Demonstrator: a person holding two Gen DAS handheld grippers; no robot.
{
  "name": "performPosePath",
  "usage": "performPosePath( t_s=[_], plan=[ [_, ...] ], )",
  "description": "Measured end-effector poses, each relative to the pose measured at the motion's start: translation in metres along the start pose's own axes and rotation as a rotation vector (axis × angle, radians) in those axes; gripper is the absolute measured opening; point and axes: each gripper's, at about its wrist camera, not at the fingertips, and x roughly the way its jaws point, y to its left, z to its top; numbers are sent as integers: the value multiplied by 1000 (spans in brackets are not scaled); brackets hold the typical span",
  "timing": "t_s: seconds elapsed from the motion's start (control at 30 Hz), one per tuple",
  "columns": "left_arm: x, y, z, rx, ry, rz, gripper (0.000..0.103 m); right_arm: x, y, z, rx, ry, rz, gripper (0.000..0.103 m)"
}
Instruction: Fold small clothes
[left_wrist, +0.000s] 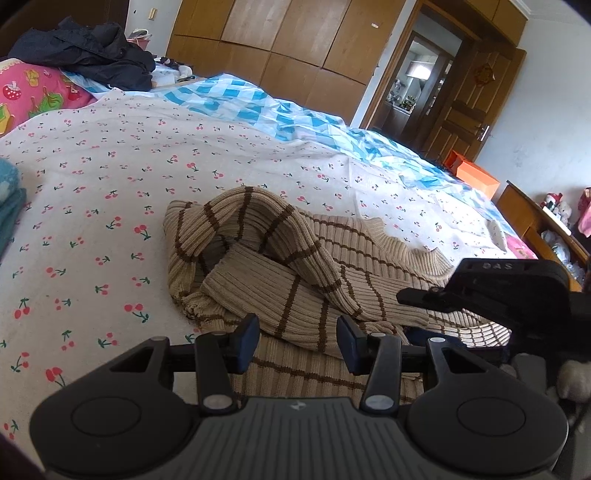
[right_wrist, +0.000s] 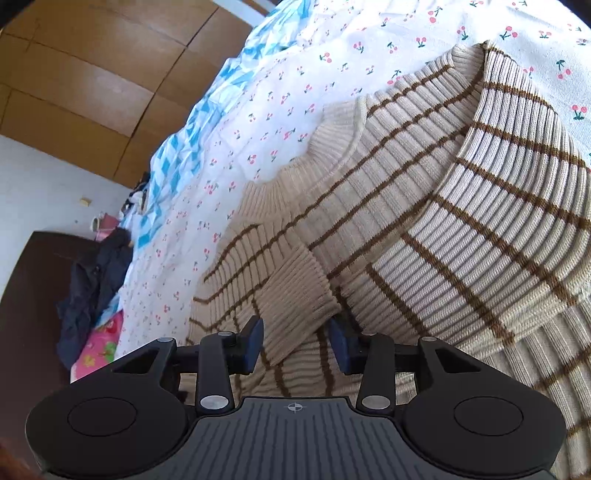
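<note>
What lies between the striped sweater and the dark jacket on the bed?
Only bare cherry-print sheet lies between the sweater and the jacket, as the left wrist view shows.

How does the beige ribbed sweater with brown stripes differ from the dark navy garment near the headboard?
The beige ribbed sweater with brown stripes lies close in front of both grippers, mid-bed on the cherry-print sheet; the dark navy garment lies far off at the bed's end. The sweater is a pale, ribbed, striped knit; the navy garment looks plain and smooth. The sweater's sleeves are crossed over its body; the navy garment is a shapeless heap. Neither is folded yet.
</note>
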Motion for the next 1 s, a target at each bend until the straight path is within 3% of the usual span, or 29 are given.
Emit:
performPosePath(
  t_s=[0.07,0.13,0.23,0.4,0.57,0.7,0.83,1.0],
  plan=[
    [-1,0,-1,4,-2,3,50,5,0,1,-1,-13,-9,40],
    [-1,1,-1,7,-4,8,50,6,3,0,-21,-21,-28,23],
    [-1,1,-1,8,-6,22,50,1,3,4,-20,-23,0,11],
    [-4,2,-1,13,-21,36,50,-34,12,24,-80,-98,46,10],
    [-15,-1,-1,24,-86,16,51,-78,9,46,-163,-191,33,10],
    [-20,-4,-1,44,-140,29,58,-84,-16,49,-164,-176,-42,10],
    [-5,-2,-1,45,-99,73,58,-67,-42,41,-127,-130,-108,10],
    [-7,7,2,5,-144,115,59,-78,-43,45,-141,-165,-79,10]
  ],
)
